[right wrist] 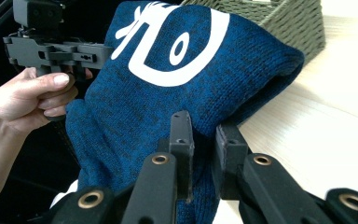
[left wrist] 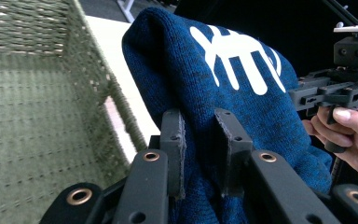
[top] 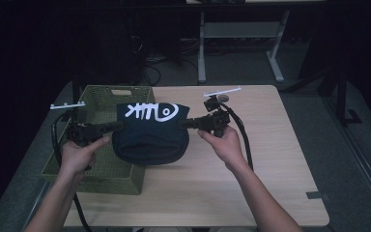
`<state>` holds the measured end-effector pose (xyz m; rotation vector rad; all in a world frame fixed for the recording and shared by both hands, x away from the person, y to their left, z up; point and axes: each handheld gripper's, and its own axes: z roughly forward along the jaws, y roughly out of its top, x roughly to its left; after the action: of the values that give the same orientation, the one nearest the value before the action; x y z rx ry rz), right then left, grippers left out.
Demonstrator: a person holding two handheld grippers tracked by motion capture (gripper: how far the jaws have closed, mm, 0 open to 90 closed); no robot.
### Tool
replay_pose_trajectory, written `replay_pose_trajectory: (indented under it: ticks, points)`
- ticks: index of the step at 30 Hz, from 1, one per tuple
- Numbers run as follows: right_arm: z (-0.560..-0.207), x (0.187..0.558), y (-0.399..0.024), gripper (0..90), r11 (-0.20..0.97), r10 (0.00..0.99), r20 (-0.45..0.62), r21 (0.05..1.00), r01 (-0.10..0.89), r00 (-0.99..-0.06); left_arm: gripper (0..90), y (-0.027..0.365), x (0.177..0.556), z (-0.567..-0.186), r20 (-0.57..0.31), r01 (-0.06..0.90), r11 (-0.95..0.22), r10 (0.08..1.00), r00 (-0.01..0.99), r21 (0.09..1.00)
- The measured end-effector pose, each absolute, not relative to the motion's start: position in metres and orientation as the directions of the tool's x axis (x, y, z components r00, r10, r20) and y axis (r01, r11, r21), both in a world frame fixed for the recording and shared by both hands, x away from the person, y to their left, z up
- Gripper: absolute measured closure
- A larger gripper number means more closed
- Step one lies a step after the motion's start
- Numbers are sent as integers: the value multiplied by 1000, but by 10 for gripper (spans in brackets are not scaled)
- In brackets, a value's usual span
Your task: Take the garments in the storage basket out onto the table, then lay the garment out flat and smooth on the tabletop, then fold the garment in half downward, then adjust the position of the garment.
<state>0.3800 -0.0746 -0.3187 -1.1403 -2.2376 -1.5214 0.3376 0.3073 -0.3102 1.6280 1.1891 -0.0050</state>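
A folded dark blue knit garment [top: 150,135] with a white fish-bone print hangs in the air between my two grippers, over the right end of the basket and the tabletop. My left gripper [top: 118,126] is shut on its left edge; the knit [left wrist: 242,93] is pinched between the jaws [left wrist: 199,149]. My right gripper [top: 183,123] is shut on the right edge, with the blue cloth [right wrist: 168,79] squeezed between its pads [right wrist: 204,149]. The lower part of the garment sags in a rounded fold.
A green woven basket [top: 96,96] stands on the left part of the light wooden table [top: 270,145]; its inside [left wrist: 32,107] holds nothing. The table's right half is bare wood. A dark floor with desk legs lies beyond the far edge.
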Motion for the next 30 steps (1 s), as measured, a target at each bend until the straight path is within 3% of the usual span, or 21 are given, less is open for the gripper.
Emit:
replay_pose_trajectory:
  ticks: [30]
  points:
    - [-313, 405, 21, 795, 218, 416, 582, 682, 698, -699, 752, 397, 334, -305, -543, 693, 133, 730, 415, 708]
